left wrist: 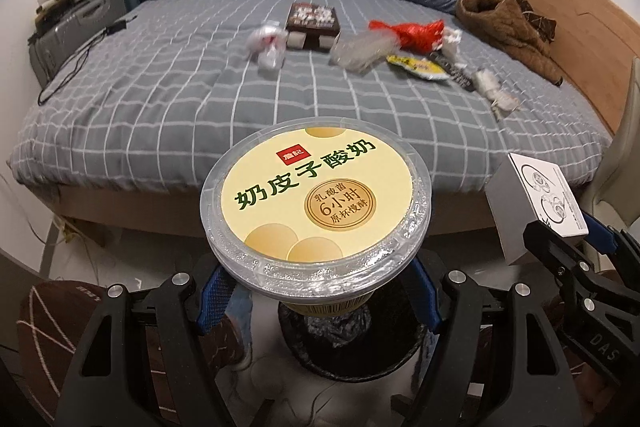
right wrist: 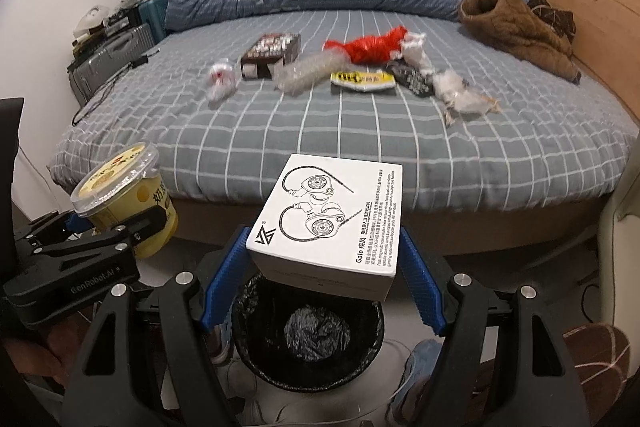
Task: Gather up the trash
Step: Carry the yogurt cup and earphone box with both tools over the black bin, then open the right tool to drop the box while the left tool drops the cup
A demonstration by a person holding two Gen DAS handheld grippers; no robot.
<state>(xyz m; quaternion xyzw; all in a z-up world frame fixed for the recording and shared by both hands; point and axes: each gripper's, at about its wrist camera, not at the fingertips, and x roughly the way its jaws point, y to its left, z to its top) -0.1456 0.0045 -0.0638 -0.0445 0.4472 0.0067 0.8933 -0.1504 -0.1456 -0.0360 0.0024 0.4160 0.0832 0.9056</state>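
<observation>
Left gripper [left wrist: 320,303] clamps a yogurt cup [left wrist: 318,205] between its blue pads, lid up, above a black-lined trash bin [left wrist: 352,347] on the floor. Right gripper [right wrist: 322,283] grips a white earphone box [right wrist: 332,219], printed face up, over the same bin [right wrist: 308,339].

Left wrist view only: cup lid label read head-on; the bin mostly hidden under the cup. The box [left wrist: 536,203] shows at the right edge, seen from its side, in the other gripper's black fingers.

Right wrist view only: bin mouth open to sight, crumpled liner at the bottom. The cup [right wrist: 128,203] appears at left from the side, yellow wall visible, pinched by the left gripper.

Both views: bed [right wrist: 360,147] with grey checked cover beyond, loose trash on it well apart from the grippers: red plastic bag [right wrist: 372,49], clear crumpled wrapper [right wrist: 304,73], yellow packet [right wrist: 362,79], dark box [right wrist: 270,57], white tissue wads [right wrist: 460,91]. Brown jacket [right wrist: 516,23] at the far right.
</observation>
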